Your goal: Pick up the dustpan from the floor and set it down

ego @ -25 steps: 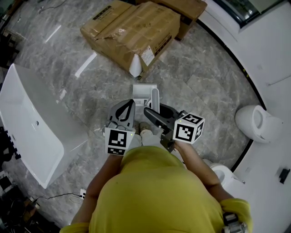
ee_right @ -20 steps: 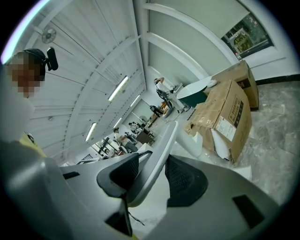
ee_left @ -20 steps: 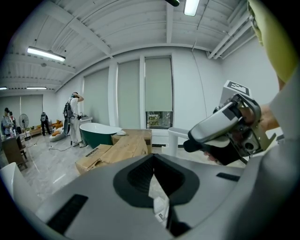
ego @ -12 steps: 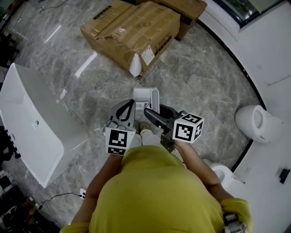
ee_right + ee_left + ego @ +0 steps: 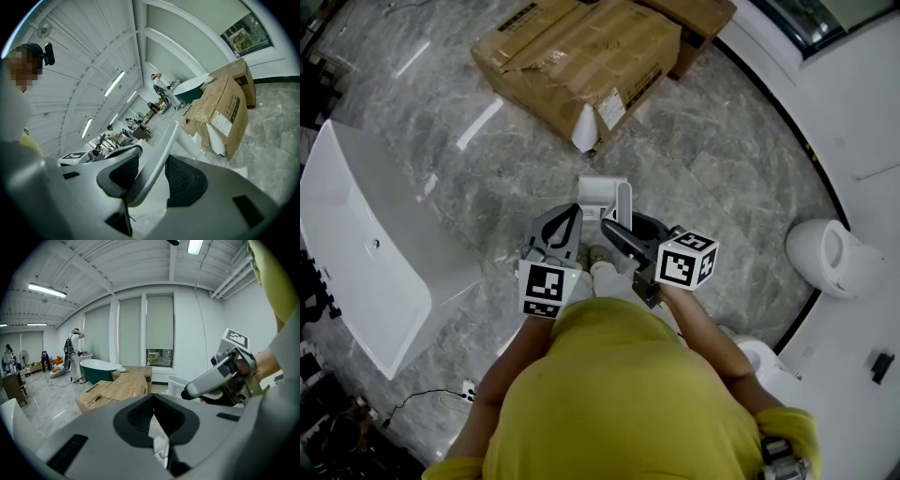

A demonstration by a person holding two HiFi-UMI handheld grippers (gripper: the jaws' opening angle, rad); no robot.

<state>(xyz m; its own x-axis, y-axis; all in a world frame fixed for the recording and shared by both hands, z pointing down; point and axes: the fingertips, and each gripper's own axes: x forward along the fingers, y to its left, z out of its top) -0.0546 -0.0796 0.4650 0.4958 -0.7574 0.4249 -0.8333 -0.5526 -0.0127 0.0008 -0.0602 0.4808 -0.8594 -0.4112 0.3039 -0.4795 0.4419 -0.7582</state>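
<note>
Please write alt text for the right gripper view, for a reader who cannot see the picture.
The right gripper, seen from close behind, is closed on the white handle of the dustpan, which runs up between its black jaws. Beyond it, large cardboard boxes lie on a grey marble floor in a bright white hall.

Yellow short-sleeved shirt
</note>
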